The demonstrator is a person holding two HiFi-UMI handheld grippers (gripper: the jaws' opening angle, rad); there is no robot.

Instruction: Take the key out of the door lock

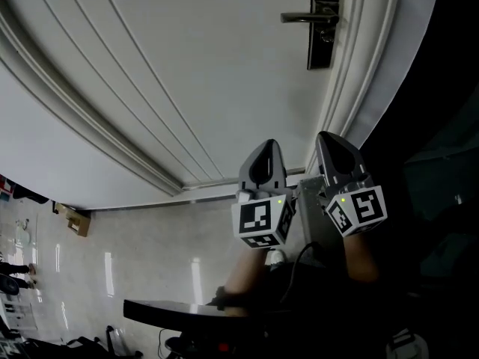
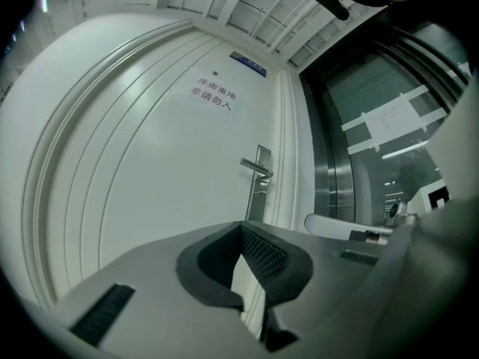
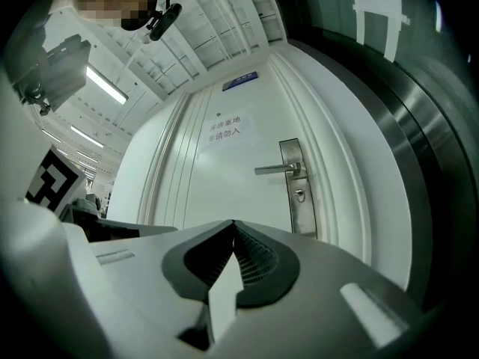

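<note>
Right, I have both tools side by side in front of a shut white door (image 1: 187,88) and well apart from its hardware. The left tool (image 2: 241,230) has its jaws brought together at the tips, with only a thin wedge of the door showing lower down between the ribbed pads (image 2: 262,256) and nothing gripped. The right tool (image 3: 232,226) is the same: tips meeting, nothing between them. From the head view the left tool (image 1: 266,148) and right tool (image 1: 331,139) point up at the door's lower edge, above the glossy floor (image 1: 150,253). The lever handle (image 3: 278,169) sticks out level to the left from a tall metal lock plate (image 3: 298,193) near the door's right edge. The lock (image 3: 299,194) sits on that plate just under the lever. Something small shows at the keyhole, where the key would be, but it is too small for me to make out. A paper notice (image 3: 224,129) with red characters is stuck higher on the door.
</note>
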